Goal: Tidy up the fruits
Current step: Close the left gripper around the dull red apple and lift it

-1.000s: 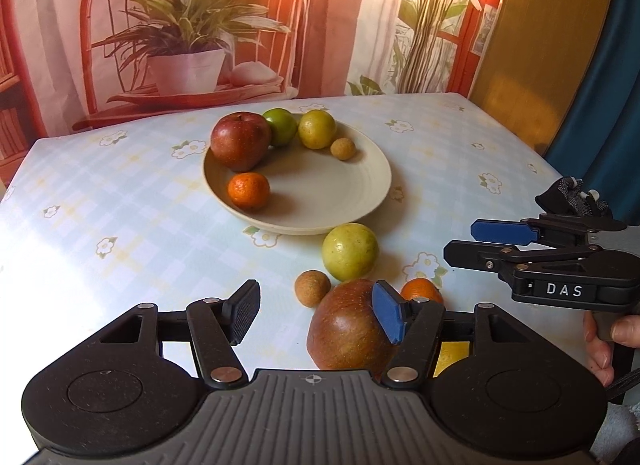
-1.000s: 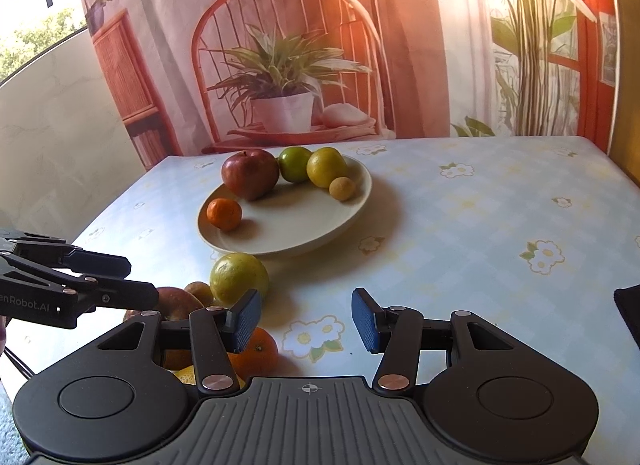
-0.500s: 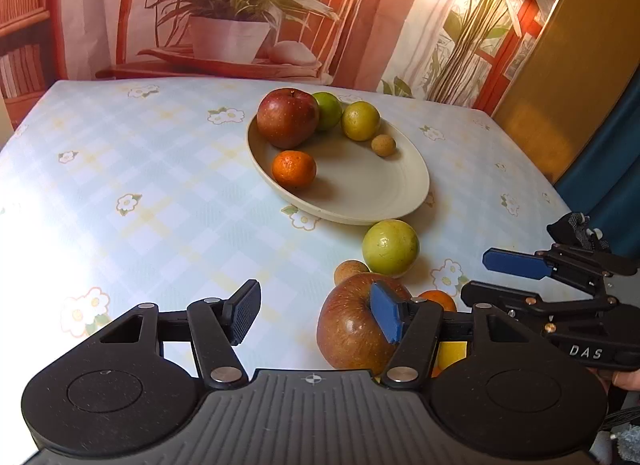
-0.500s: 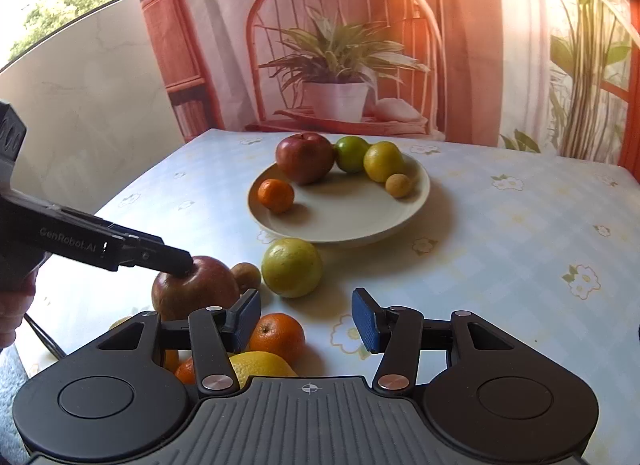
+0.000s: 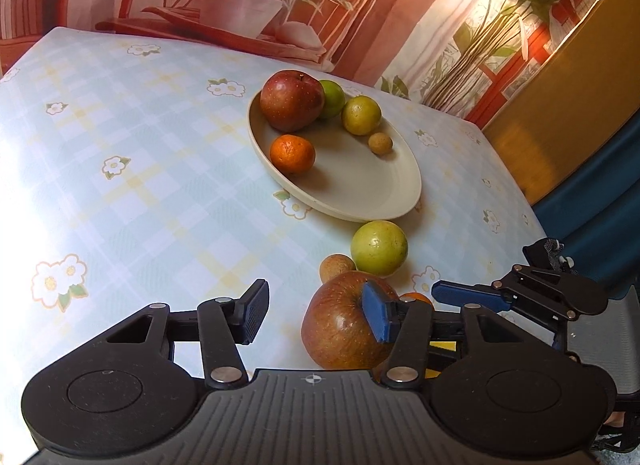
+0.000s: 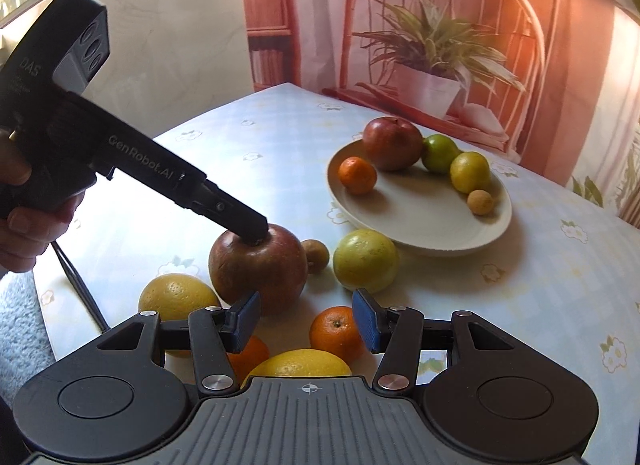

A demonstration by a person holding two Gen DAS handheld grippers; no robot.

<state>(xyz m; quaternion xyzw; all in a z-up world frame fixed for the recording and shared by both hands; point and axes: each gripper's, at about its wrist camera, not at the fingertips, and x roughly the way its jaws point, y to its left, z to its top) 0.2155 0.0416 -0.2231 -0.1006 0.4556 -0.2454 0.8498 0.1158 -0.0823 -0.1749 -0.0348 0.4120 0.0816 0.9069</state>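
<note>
The left tool, closing but gripping nothing, had the brown apple against its right finger, off-centre.

Left gripper closing; right gripper apparently parted, pitched down

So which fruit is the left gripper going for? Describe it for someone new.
Start at the cream plate; loose fruit lies on the table in front of it. The left gripper, closing, touches the apple there: the biggest, the only reddish-brown one among green, yellow and orange neighbours.
</note>
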